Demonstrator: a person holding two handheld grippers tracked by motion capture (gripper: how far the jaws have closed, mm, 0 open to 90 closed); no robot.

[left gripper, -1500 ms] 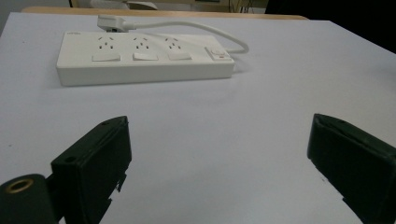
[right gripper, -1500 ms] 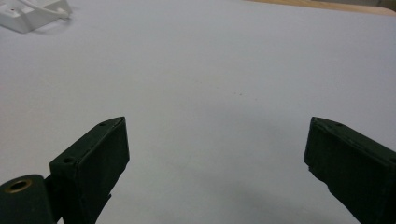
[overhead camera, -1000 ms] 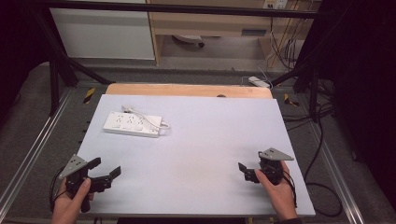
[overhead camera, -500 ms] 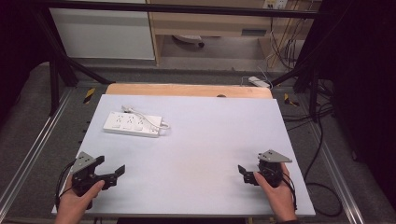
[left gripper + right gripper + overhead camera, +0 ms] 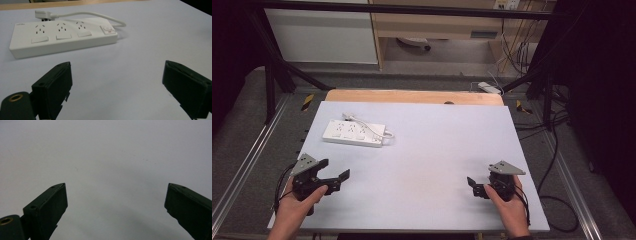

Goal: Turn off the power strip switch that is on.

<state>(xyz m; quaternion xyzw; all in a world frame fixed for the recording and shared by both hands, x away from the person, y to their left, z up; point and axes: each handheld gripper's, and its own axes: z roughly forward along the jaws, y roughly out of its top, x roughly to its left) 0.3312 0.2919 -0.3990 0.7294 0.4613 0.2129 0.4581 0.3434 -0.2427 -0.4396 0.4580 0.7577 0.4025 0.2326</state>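
A white power strip [image 5: 354, 133] lies flat on the far left of the pale table [image 5: 437, 145], its white cable and plug [image 5: 348, 116] curled along its far side. My left gripper [image 5: 334, 169] hovers near the front left corner, open and empty, pointing toward the strip. In the left gripper view the power strip [image 5: 62, 37] lies ahead beyond the wide-open left gripper [image 5: 117, 75], with the plug [image 5: 42, 15] behind it. My right gripper [image 5: 474, 186] sits near the front right, open with nothing in it. In the right gripper view the right gripper [image 5: 116, 195] has bare table between its jaws.
A wooden strip [image 5: 412, 96] borders the table's far edge. Metal rails [image 5: 257, 150] run along both sides. Cables and a white adapter [image 5: 489, 87] lie on the floor beyond the far right corner.
My left gripper has shifted slightly forward and to the right, toward the power strip. The right gripper has stayed in place.
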